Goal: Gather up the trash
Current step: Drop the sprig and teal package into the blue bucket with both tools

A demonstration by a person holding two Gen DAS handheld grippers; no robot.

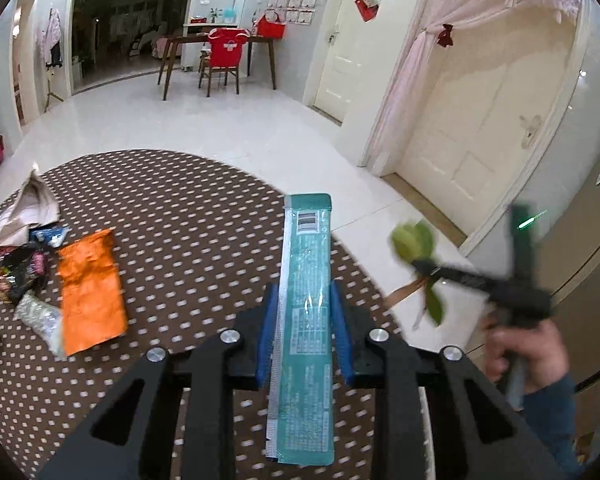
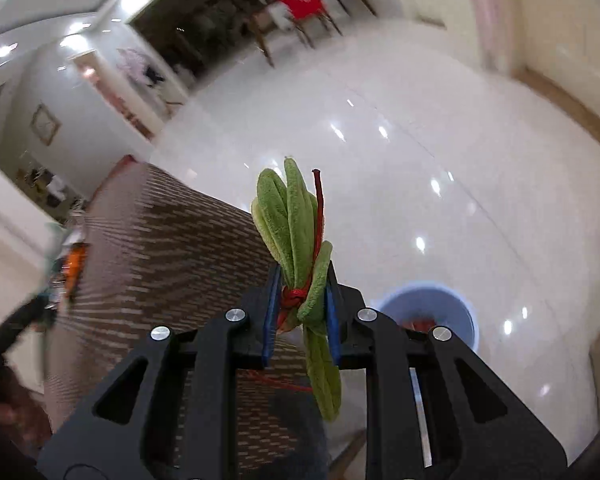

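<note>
A: What's the biggest thing in view?

B: The brown table with white dots (image 1: 188,216), filling the left wrist view from nine o'clock down to six. In the right wrist view it sits at eight o'clock, blurred.

A: And on it?

B: A heap of trash at nine o'clock: an orange wrapper (image 1: 90,292) lying flat, crumpled paper (image 1: 24,212) just above it at ten, dark packets (image 1: 20,268) and a clear bag (image 1: 40,316) touching its left edge.

A: Anything on the floor?

B: A pale blue bin (image 2: 456,308) at four o'clock in the right wrist view, partly hidden behind the tool.

A: The claws?

B: The left gripper (image 1: 304,312) is clenched on a long teal sachet (image 1: 306,280), which stands up between the blue pads toward twelve o'clock. The right gripper (image 2: 303,308) is clamped on a bundle of green leaves (image 2: 292,224) tied with red cord (image 2: 294,296); leaves poke out toward twelve and six. From the left wrist view that tool sits at three o'clock, blurred, with a hand (image 1: 528,352) around its handle.
</note>
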